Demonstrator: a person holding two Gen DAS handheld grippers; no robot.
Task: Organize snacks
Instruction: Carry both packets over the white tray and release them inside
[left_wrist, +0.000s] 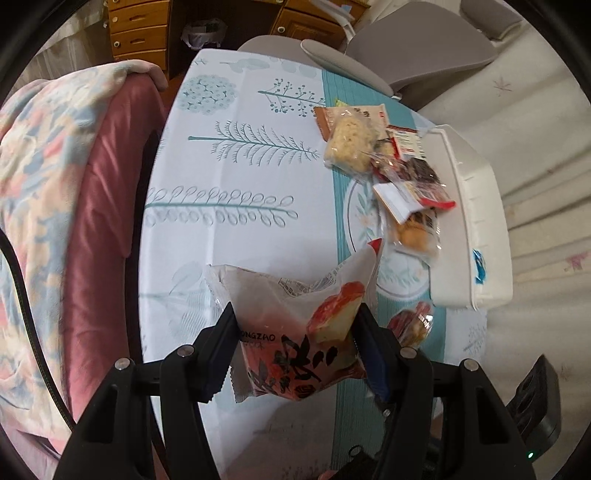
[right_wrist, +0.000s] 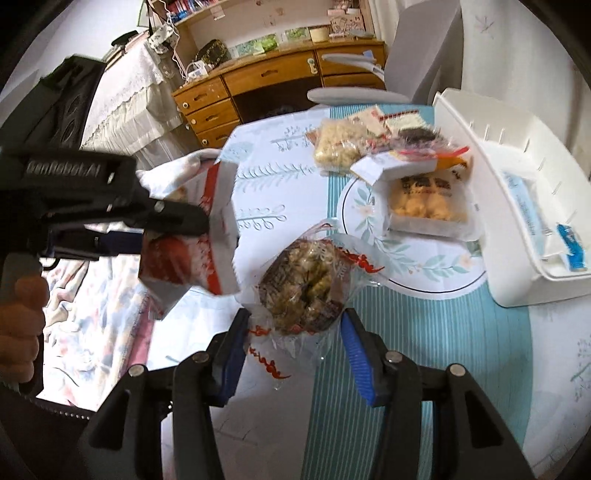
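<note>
While both hands are up above the table, each gripper carries one wrapped snack. The left gripper has its jaws partly apart and pressed on the sides of a red-and-white cake packet, which hangs clear of the patterned cloth; the right wrist view shows the same packet held off to the left by that gripper, with a person's hand on the handle. The right gripper is set about half wide, blue pads against a clear bag of brown-and-yellow crisp cakes trimmed with red print, lifted above the table's striped teal band.

A white plastic bin sits at the table's right edge, open side up. Inside it only a label and a small blue piece show.

Just beside the bin lies the pile of remaining snacks: a pale puffed bar, a dark chocolate-coloured pack, a white-and-red sachet and a yellow pastry pack resting on a round plate motif.
</note>
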